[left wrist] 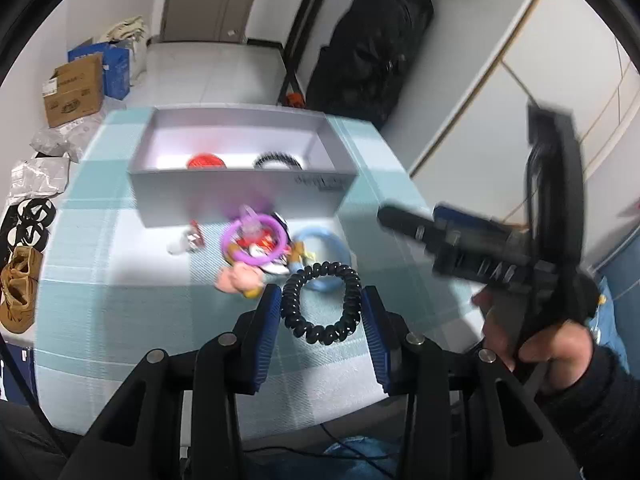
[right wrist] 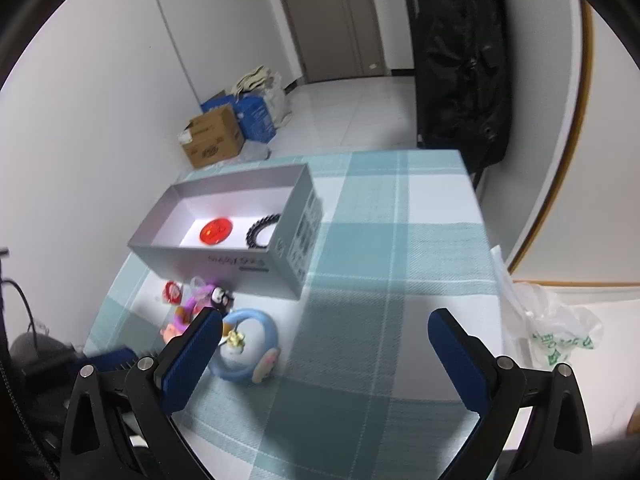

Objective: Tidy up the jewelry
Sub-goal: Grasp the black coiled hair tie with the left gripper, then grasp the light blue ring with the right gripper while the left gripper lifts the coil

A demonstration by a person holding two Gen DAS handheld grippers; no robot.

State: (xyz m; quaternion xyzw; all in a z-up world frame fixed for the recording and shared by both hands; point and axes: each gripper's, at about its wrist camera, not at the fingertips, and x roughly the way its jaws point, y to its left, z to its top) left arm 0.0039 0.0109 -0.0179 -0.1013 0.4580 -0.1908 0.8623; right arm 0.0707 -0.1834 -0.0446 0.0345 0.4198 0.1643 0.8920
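Note:
My left gripper (left wrist: 321, 300) is shut on a black spiral hair tie (left wrist: 320, 303) and holds it above the checked tablecloth (left wrist: 120, 280). A grey box (left wrist: 240, 188) stands ahead; inside lie a red round piece (left wrist: 206, 161) and a black bead bracelet (left wrist: 278, 159). In front of the box lie a purple ring (left wrist: 254, 242), a light blue ring (left wrist: 324, 256) and small charms. My right gripper (right wrist: 324, 328) is open and empty, above the table right of the blue ring (right wrist: 244, 346). The box (right wrist: 256, 256) also shows in the right wrist view. The right gripper shows at the right of the left wrist view (left wrist: 460, 240).
A black bag (right wrist: 464, 60) hangs by the wall behind the table. Cardboard and blue boxes (right wrist: 224, 132) stand on the floor. A plastic bag (right wrist: 556, 332) lies off the table's right edge. Shoes (left wrist: 18, 284) lie on the floor at left.

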